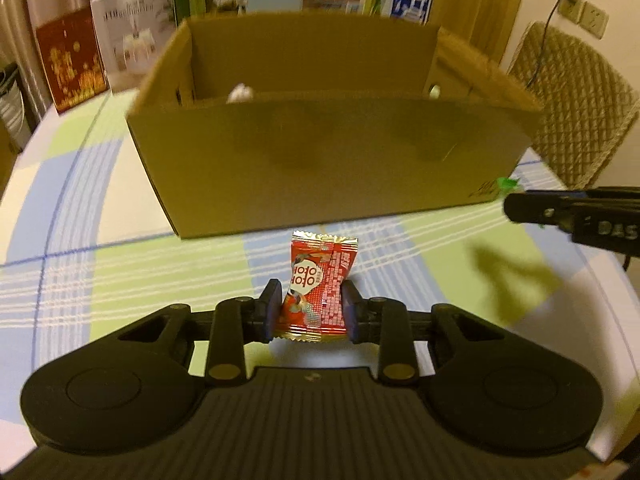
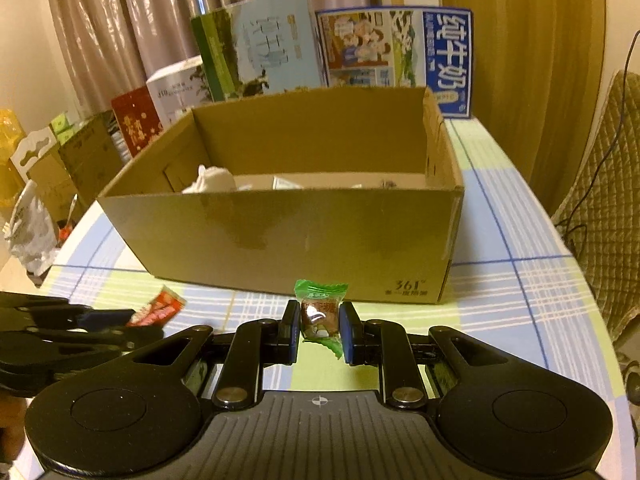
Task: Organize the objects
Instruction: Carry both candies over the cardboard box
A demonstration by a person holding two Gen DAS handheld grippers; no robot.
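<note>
Both tongs loaded: left tongs [image 1: 311, 312] clamped on red candy packet [image 1: 318, 286], right tongs [image 2: 319, 330] clamped on green candy [image 2: 320, 314], both just short of the cardboard box [image 2: 320, 236] on the desk [image 2: 520, 280]. Carry step; next: lift over the near wall, then release inside

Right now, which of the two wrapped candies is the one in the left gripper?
The red candy, pinched between the left gripper fingers. The other, a green-wrapped candy, sits in the right gripper. Both are held short of the cardboard box.
</note>
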